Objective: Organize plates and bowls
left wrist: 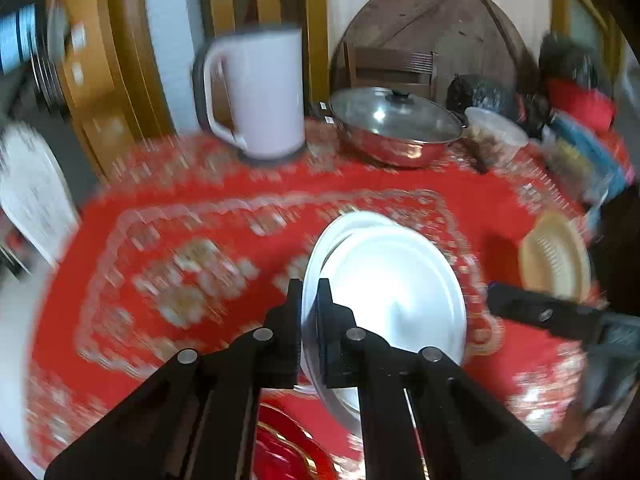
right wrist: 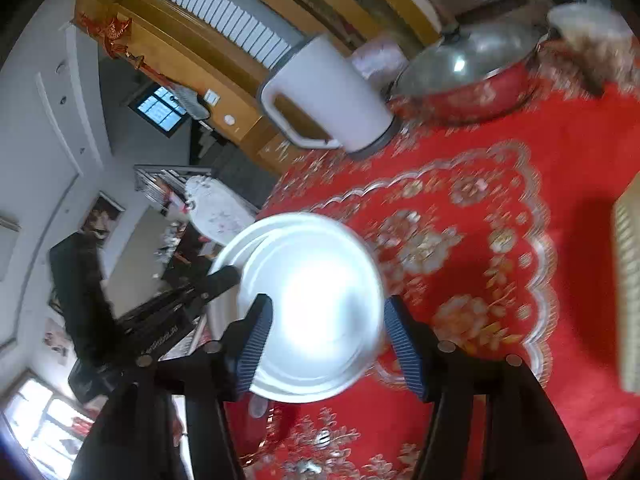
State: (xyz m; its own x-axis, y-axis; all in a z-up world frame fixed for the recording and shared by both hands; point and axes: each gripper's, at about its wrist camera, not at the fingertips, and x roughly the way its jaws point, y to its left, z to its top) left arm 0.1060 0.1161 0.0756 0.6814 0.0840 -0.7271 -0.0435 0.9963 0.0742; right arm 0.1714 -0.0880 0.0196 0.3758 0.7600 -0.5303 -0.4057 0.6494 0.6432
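Observation:
Two white plates (left wrist: 392, 288), one nested behind the other, are held tilted above the red patterned tablecloth (left wrist: 200, 208). My left gripper (left wrist: 310, 300) is shut on their left rim, one black finger on each side. In the right wrist view the same white plates (right wrist: 316, 304) sit between the blue-ribbed fingers (right wrist: 256, 336) of my right gripper (right wrist: 326, 320), which stands wide open; I cannot tell if it touches them. The left gripper (right wrist: 216, 284) shows there, pinching the plates' rim. A red dish with a gold rim (left wrist: 280, 444) lies below my left gripper.
At the back of the table stand a white kettle (left wrist: 256, 92), a steel pot with a glass lid (left wrist: 396, 128) and a plastic tub (left wrist: 496, 128). A beige slotted basket (left wrist: 556, 256) sits at the right edge. A round wooden board (left wrist: 440, 28) leans on the wall.

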